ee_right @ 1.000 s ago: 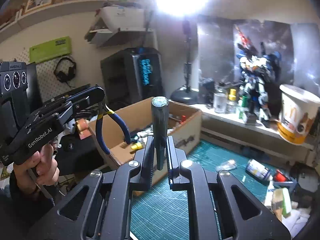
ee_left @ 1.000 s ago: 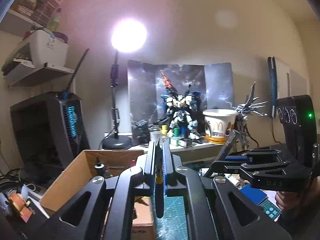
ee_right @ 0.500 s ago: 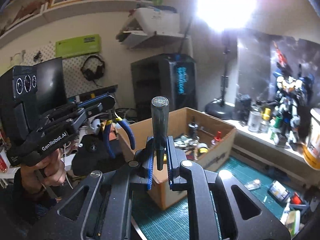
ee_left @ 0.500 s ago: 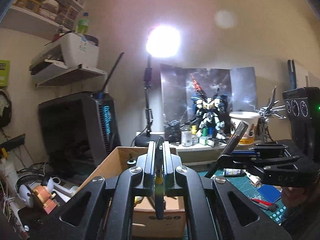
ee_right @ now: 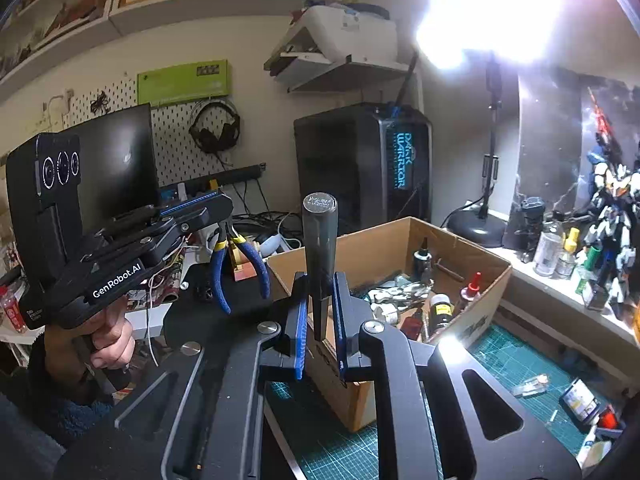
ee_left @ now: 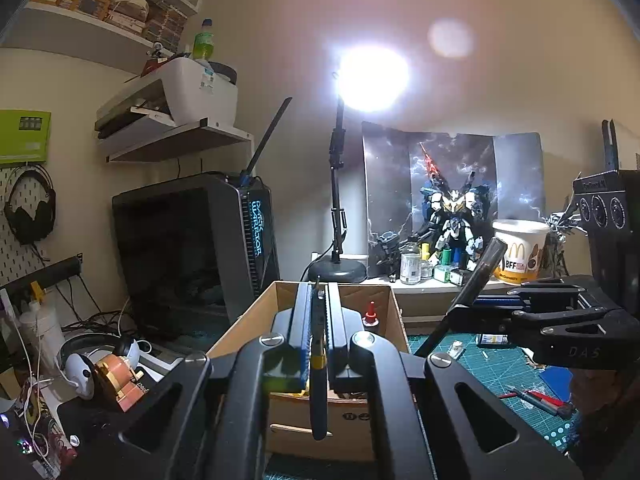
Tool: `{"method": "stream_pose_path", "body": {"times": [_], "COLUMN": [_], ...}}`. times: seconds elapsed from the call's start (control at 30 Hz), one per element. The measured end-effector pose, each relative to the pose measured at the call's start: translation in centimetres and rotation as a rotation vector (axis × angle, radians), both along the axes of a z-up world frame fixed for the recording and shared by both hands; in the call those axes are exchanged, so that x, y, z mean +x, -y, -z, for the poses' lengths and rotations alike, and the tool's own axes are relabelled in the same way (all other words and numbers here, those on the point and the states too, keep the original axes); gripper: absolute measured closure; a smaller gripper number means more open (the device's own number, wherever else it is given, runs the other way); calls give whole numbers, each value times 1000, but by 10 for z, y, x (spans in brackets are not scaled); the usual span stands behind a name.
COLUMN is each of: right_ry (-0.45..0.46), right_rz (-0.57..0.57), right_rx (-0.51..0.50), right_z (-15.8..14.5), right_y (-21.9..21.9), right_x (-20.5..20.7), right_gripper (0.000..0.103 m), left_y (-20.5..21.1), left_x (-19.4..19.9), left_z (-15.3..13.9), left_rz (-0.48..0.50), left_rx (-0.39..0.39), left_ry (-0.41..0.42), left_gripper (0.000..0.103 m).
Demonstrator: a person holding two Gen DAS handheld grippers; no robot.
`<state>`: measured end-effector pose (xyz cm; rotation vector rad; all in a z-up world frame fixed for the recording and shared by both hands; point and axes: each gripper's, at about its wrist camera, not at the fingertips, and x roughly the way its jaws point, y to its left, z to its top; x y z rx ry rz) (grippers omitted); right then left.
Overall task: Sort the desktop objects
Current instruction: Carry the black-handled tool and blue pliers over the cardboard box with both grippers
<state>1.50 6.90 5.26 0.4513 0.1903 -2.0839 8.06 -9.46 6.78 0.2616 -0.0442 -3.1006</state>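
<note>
At twelve o'clock ahead of us sits the cardboard box (ee_right: 472, 276) — our left gripper (ee_right: 224, 220) pinches the pliers (ee_right: 240, 268), our right gripper (ee_right: 320, 312) clamps the dark-handled tool (ee_right: 318, 248) — either could snag the rim and miss.

Home hobby room, model-building desk in corner. Landmark: cardboard box (ee_right: 472, 272) on green cutting mat (ee_right: 516, 364), full of small bottles and tools. Behind box: black computer tower (ee_right: 360, 168) with lit blue lettering, desk lamp (ee_left: 340, 200) glaring beside it. Right of box: ledge with robot model (ee_left: 452, 216) before printed backdrop, paint bottles (ee_left: 410, 266), paper bucket (ee_left: 520, 250). Above tower: printer (ee_left: 180, 96) on wall shelf. Left of box: pegboard (ee_right: 176, 140) with hung headphones (ee_right: 214, 130), monitor (ee_right: 116, 164), tangled cables.
</note>
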Motion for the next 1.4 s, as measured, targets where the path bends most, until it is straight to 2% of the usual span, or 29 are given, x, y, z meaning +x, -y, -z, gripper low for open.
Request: {"method": "stream_pose_path", "body": {"times": [0.47,0.67,0.93,1.3,1.4], "right_ry": [-29,-31,37,98,129], "right_rz": [-6,-8,29,40,32], "right_rx": [6,3,43,91,100], "right_z": [-14,-24,-6,17,24], "right_y": [9,18,21,29,36], "right_x": [-9,-21,-53,-89,-103], "right_gripper": [92,92,92,92,92], "left_y": [6,6,29,52,62], "left_x": [-2,-20,-49,-28,-34], "left_z": [-17,-29,2,74,83], "left_rz": [-20,-20,-13,36,0], "left_rx": [-18,-30,17,6,15], "left_ry": [-37,-32,67,220,269], "left_gripper": [97,97,97,96,96]}}
